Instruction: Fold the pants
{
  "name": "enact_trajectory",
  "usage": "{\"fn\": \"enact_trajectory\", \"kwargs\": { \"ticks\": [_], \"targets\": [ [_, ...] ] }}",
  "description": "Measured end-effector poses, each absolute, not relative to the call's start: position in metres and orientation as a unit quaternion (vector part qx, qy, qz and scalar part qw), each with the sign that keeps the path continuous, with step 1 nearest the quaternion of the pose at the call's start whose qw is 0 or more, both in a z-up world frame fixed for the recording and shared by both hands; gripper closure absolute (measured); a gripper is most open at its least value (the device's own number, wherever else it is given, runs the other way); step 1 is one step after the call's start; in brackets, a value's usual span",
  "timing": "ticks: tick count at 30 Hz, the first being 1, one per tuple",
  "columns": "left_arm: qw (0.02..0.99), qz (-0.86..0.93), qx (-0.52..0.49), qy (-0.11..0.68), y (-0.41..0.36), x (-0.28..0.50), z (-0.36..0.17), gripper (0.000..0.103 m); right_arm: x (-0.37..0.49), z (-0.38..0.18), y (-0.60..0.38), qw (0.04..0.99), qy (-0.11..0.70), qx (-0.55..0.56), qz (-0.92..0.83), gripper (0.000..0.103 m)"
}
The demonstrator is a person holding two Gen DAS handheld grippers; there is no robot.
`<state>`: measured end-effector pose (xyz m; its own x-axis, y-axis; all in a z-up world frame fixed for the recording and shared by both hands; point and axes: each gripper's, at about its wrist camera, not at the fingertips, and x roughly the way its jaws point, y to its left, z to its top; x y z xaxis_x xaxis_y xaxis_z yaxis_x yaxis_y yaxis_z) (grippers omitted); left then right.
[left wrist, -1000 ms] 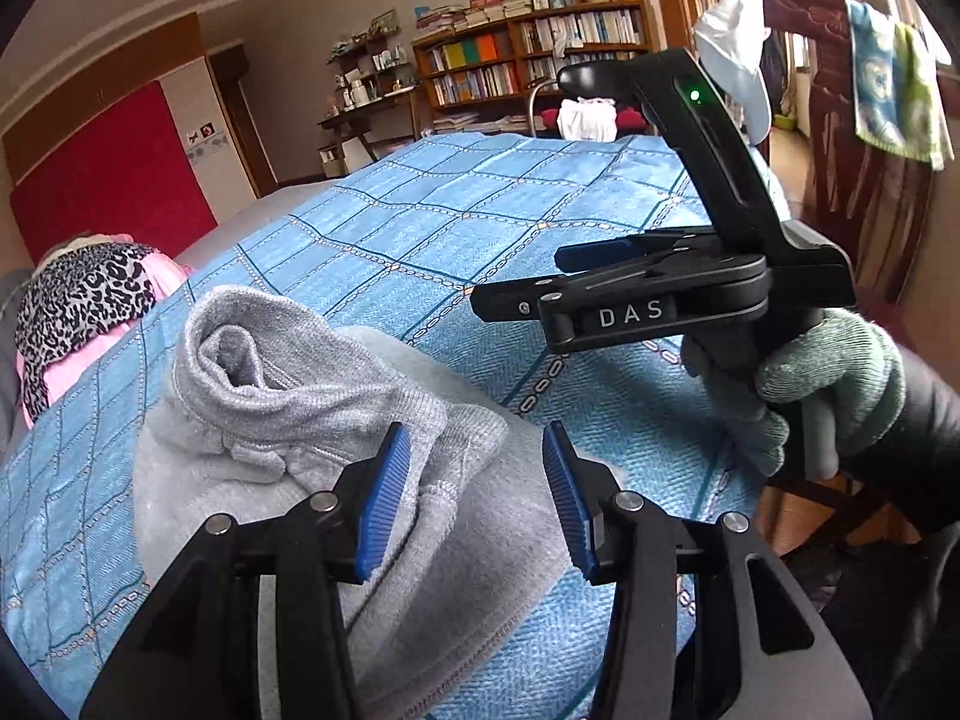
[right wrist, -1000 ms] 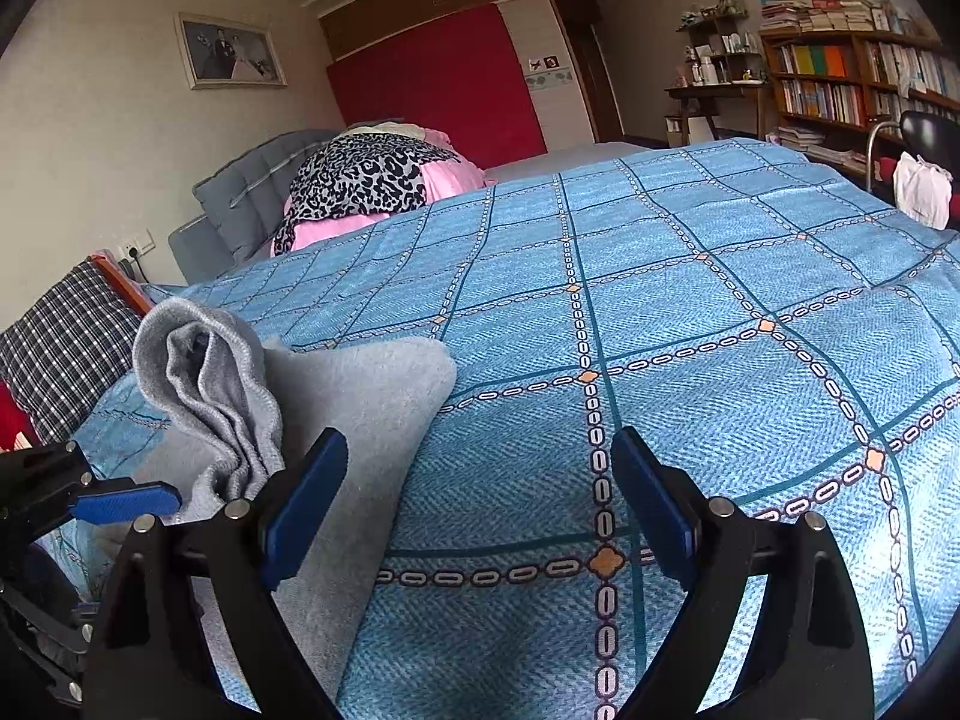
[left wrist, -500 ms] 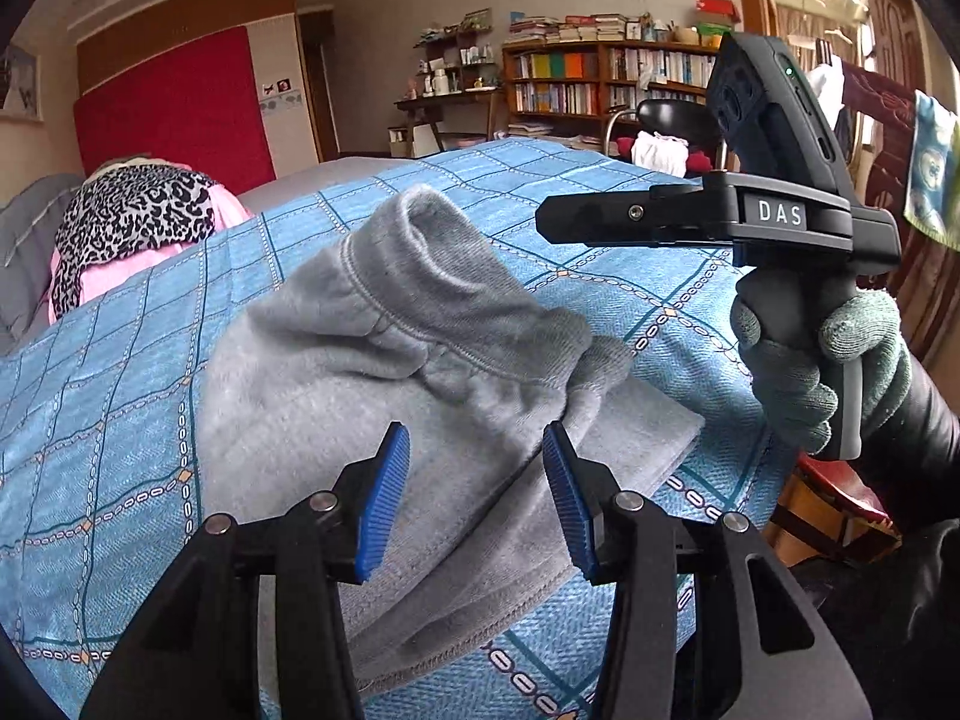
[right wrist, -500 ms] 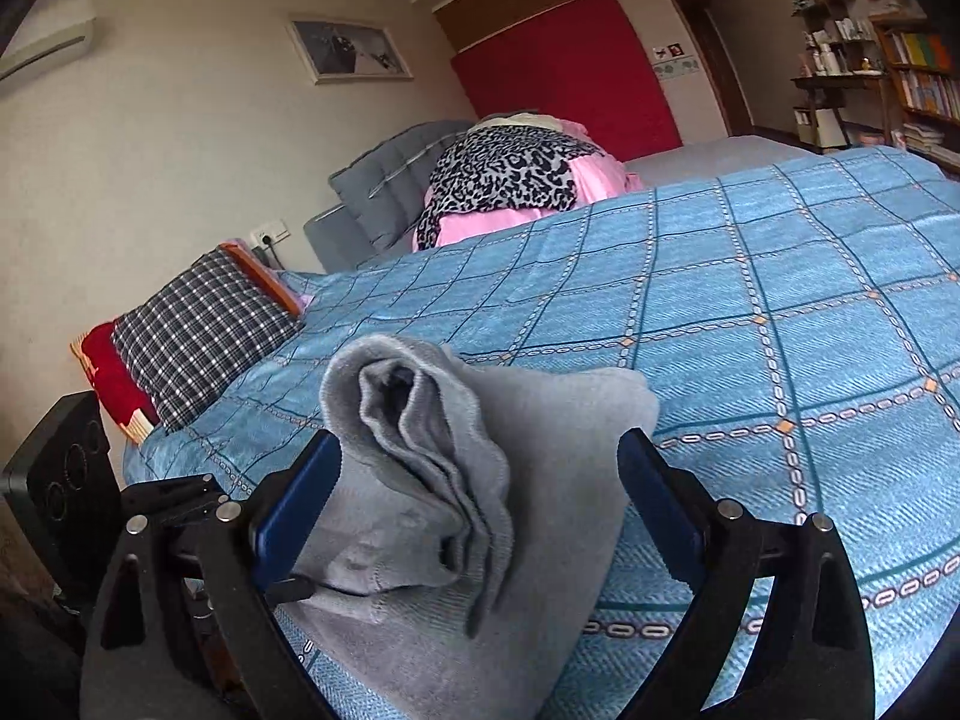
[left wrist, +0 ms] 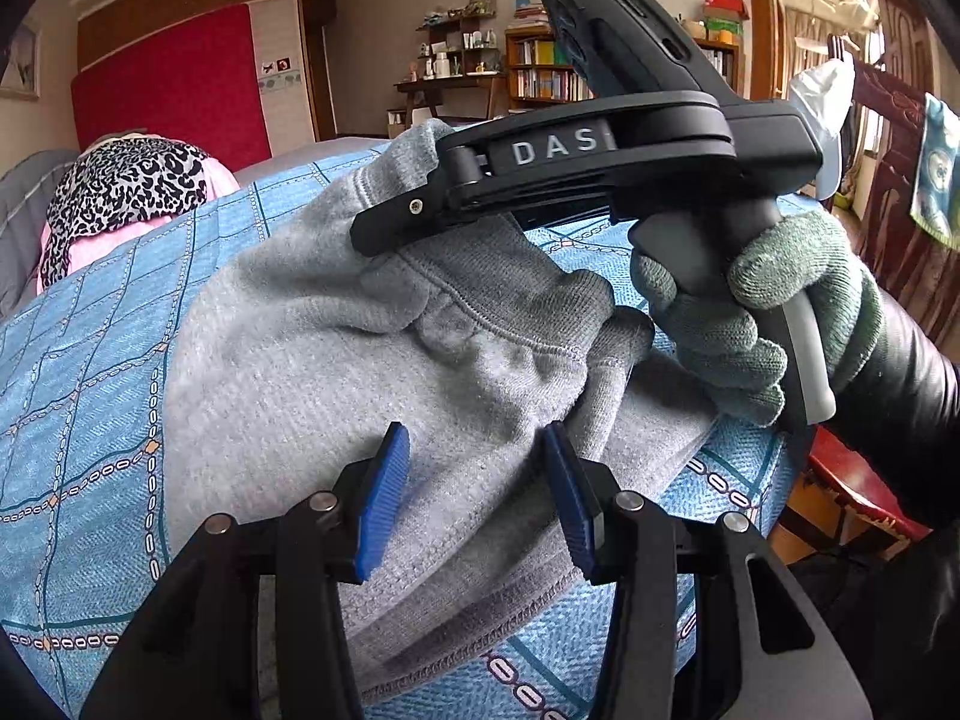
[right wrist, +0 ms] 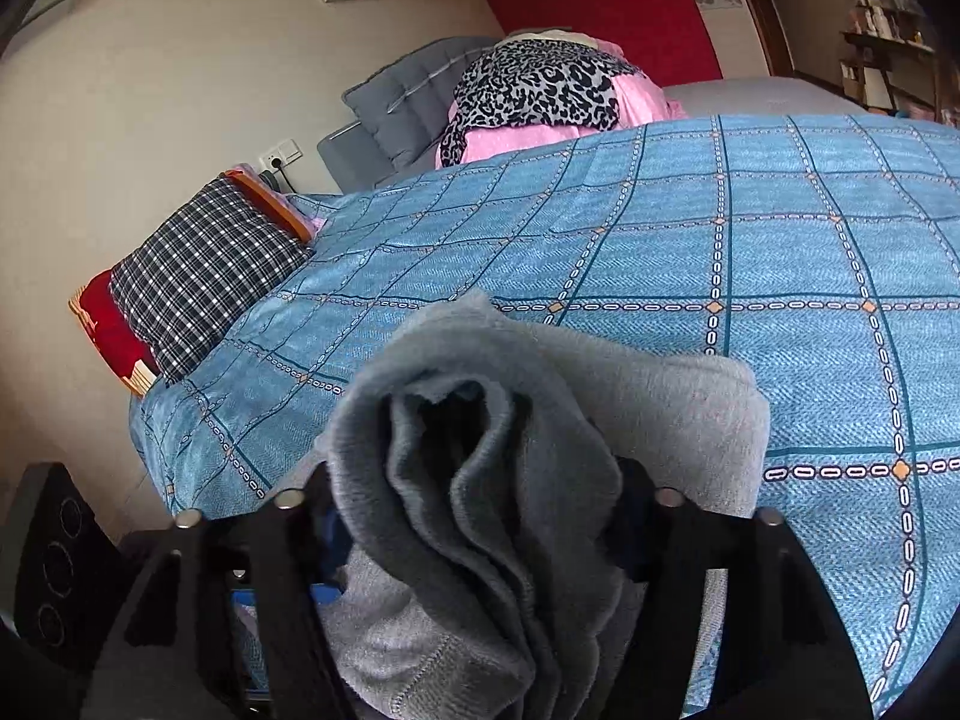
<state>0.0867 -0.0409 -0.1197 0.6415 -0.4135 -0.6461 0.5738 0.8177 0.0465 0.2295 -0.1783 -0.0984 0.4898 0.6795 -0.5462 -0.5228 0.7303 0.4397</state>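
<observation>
Grey sweatpants lie bunched and partly folded on the blue patterned bedspread near the bed's edge. My left gripper is open, its blue pads just above the pants' near fold. My right gripper, held in a gloved hand, reaches into the raised waistband bunch. In the right wrist view the pants fill the space between the right gripper fingers, which hide behind the cloth; the jaws stand wide apart around the bunch.
A leopard-print and pink bundle lies at the grey headboard. A plaid pillow leans at the bed's left side. Bookshelves and a desk stand at the far wall. A chair with hanging cloths stands right.
My right gripper has moved in onto the raised bunch of the pants, which now sits between its fingers. My left gripper has come closer to the pants and stays open.
</observation>
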Motion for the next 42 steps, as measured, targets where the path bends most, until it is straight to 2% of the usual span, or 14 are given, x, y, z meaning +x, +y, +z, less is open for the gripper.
{"fn": "enact_trajectory", "kwargs": {
  "ticks": [2,3,9,14,16,18,20,21,28,40,42],
  "targets": [
    [0.895,-0.279,0.124,0.325,-0.04,0.085,-0.122,0.056,0.235,-0.1,-0.186,0.855,0.371,0.125,0.341,0.073],
    [0.893,-0.283,0.123,0.328,-0.04,0.086,-0.123,0.058,0.237,-0.101,-0.193,0.854,0.373,0.138,0.335,0.077],
    [0.888,-0.296,0.123,0.331,-0.039,0.087,-0.126,0.07,0.249,-0.125,-0.226,0.837,0.409,0.21,0.296,0.079],
    [0.888,-0.295,0.124,0.331,-0.043,0.086,-0.128,0.075,0.259,-0.156,-0.246,0.804,0.436,0.277,0.297,0.075],
    [0.888,-0.293,0.13,0.328,-0.045,0.082,-0.128,0.076,0.256,-0.152,-0.247,0.807,0.43,0.272,0.299,0.068],
    [0.889,-0.292,0.133,0.326,-0.046,0.081,-0.127,0.076,0.247,-0.145,-0.248,0.816,0.422,0.259,0.299,0.053],
    [0.89,-0.292,0.128,0.326,-0.043,0.084,-0.125,0.076,0.235,-0.137,-0.249,0.818,0.416,0.255,0.303,0.045],
    [0.89,-0.292,0.125,0.326,-0.043,0.084,-0.125,0.076,0.229,-0.135,-0.25,0.819,0.416,0.254,0.303,0.044],
    [0.893,-0.292,0.118,0.323,-0.041,0.08,-0.124,0.076,0.195,-0.138,-0.255,0.813,0.426,0.253,0.307,0.044],
    [0.895,-0.289,0.11,0.321,-0.037,0.075,-0.121,0.076,0.178,-0.133,-0.229,0.845,0.41,0.187,0.289,0.044],
    [0.895,-0.29,0.107,0.321,-0.037,0.075,-0.122,0.076,0.175,-0.135,-0.225,0.853,0.405,0.174,0.28,0.051]
  ]
}}
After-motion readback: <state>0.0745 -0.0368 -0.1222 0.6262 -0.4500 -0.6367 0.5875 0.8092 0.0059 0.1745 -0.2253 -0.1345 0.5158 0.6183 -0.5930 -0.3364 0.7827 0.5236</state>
